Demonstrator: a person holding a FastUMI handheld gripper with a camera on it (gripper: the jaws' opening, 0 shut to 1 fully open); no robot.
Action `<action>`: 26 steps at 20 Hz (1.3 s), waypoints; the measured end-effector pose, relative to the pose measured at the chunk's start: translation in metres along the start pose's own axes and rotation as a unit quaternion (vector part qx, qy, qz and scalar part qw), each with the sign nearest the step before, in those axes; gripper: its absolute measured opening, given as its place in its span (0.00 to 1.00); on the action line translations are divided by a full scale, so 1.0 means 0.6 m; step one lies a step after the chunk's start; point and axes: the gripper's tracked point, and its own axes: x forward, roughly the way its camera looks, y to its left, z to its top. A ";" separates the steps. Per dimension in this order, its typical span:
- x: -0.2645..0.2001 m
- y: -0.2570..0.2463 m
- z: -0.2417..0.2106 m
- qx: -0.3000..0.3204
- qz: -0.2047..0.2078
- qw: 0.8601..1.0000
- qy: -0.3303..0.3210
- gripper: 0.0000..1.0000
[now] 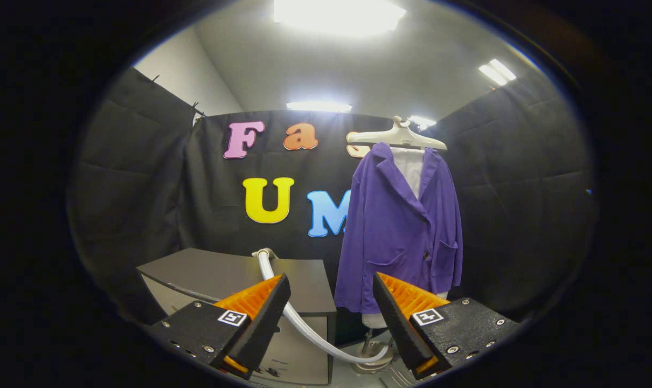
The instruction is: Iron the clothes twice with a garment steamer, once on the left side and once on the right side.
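Gripper view: you are holding the gripper (331, 315) wide apart, empty. Purple jacket (399, 226) is hanging soft at 1 o'clock; hose (304, 323) is trailing from the cabinet (229, 272) at 11. Steamer head unseen; grip its rigid handle, not the limp hose.

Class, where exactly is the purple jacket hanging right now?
In the gripper view, the purple jacket hangs on a hanger beyond the open hand-held gripper, right of the dark cabinet.

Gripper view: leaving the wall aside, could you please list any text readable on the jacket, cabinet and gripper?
Jacket: none.
Cabinet: dark marks low on its front, too blurred to read.
Gripper, open, hose between its fingers: square pattern tags, no words.
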 end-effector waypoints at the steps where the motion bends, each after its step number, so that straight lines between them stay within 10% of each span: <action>1: 0.009 0.000 0.002 -0.007 0.008 1.000 0.002 0.95; 13: 0.069 0.101 0.095 0.048 0.173 0.982 0.061 0.95; 26: 0.340 0.142 0.109 0.203 0.094 0.963 0.150 0.95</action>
